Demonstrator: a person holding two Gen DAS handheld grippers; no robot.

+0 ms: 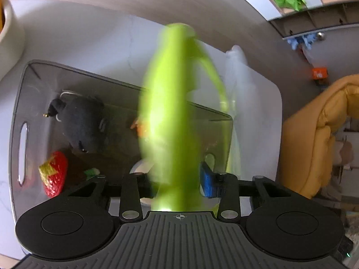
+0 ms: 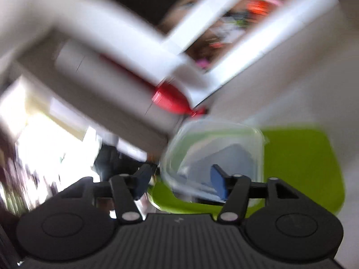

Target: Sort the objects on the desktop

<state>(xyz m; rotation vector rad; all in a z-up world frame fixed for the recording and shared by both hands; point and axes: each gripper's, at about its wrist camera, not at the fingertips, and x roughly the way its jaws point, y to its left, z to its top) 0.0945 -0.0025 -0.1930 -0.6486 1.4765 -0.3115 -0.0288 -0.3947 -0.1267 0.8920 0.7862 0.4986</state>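
1. The left gripper [image 1: 177,179] has its jaws clamped on a long green toy [image 1: 166,103], held above the clear bin [image 1: 20,103].
2. The bin already holds a grey plush toy [image 1: 83,125] and a strawberry [image 1: 53,174].
3. The right gripper [image 2: 179,179] stands apart-jawed and holds nothing, near a clear box [image 2: 213,148].
4. Judged step: depositing. Next: lower, then release inside the walls.

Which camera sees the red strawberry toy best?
The left wrist view. The strawberry toy lies sharp and unhidden in the grey bin, beside the dark plush toy. The right wrist view is blurred and shows no strawberry, only a clear container on something green.
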